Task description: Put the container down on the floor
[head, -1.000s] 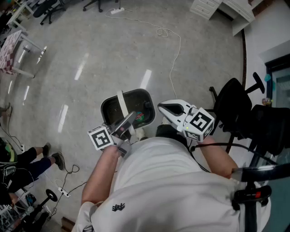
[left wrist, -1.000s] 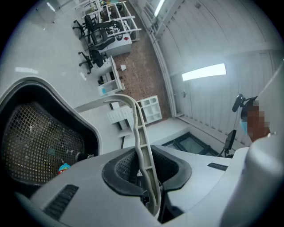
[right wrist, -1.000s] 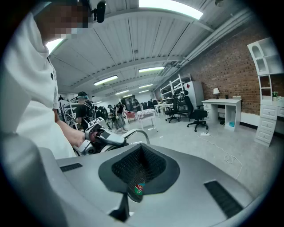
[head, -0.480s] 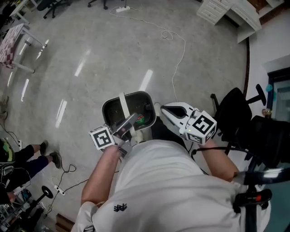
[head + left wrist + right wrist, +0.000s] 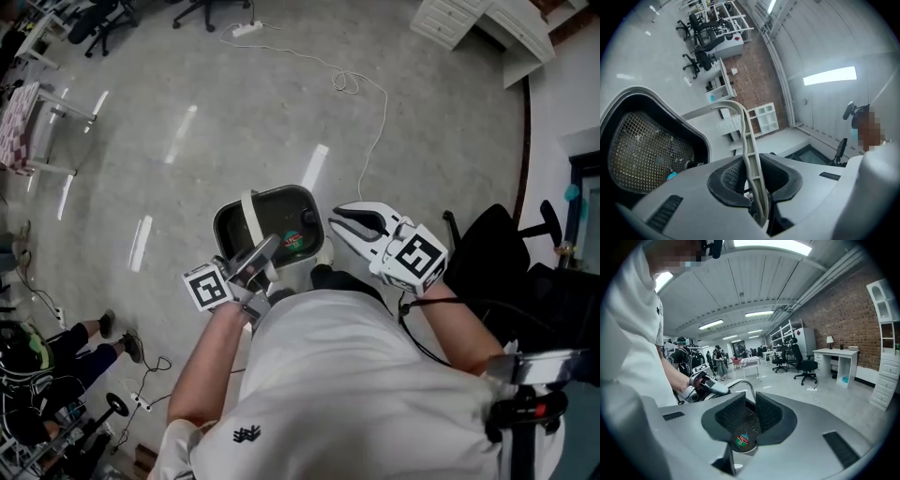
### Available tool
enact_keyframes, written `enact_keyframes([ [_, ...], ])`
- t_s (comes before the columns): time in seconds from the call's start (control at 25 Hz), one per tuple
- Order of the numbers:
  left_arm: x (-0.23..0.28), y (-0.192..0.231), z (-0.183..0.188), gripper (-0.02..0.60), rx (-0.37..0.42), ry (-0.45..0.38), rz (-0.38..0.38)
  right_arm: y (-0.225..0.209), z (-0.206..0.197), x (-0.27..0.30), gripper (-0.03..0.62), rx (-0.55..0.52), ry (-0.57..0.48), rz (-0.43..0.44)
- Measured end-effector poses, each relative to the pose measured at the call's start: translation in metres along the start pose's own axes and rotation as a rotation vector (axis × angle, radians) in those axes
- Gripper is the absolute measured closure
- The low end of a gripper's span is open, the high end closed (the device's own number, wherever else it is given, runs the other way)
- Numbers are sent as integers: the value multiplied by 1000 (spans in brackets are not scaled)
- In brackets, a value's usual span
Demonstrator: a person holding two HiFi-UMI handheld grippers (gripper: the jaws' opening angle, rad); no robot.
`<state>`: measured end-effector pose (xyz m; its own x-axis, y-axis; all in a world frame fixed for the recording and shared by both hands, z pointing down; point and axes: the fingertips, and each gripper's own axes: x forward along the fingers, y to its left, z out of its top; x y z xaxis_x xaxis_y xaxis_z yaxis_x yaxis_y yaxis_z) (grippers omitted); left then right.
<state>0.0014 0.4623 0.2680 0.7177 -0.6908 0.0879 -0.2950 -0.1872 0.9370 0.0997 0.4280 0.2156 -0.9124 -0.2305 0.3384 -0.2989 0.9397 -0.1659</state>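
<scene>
Black mesh container [image 5: 228, 228] hung by its pale handle [image 5: 749, 150] in front of the person, over the grey floor [image 5: 187, 159]. The left gripper [image 5: 265, 251] had its jaws clamped narrow on that handle. The right gripper [image 5: 341, 222] held its jaws apart on nothing, just beside the container's rim.

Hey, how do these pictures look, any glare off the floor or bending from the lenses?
Head view: white glare streaks on the glossy floor. Left gripper view: heavy fisheye with black corners; the ceiling light is blown out, the container's handle sharp. Right gripper view: same fisheye and dark corners, but even light.
</scene>
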Motion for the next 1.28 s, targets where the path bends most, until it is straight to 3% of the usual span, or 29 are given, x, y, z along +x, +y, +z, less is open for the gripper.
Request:
enact_keyframes([
  [0.2,52,18,36,517,25,-4,7,-60,-12,4,502,33,9,-5],
  [0.44,97,36,82,517,1,24,1,-108,-11,26,503,118,22,-30],
  [0.72,142,75,132,518,-17,92,-28,-165,-3,60,565,138,67,-72],
  [0.96,186,102,178,520,-44,165,-68,-229,26,96,570,153,86,-127],
  [1.16,221,124,226,520,-29,229,-93,-300,50,129,570,118,87,-222],
  [1.28,243,146,253,520,-22,237,-86,-333,62,151,570,138,70,-212],
])
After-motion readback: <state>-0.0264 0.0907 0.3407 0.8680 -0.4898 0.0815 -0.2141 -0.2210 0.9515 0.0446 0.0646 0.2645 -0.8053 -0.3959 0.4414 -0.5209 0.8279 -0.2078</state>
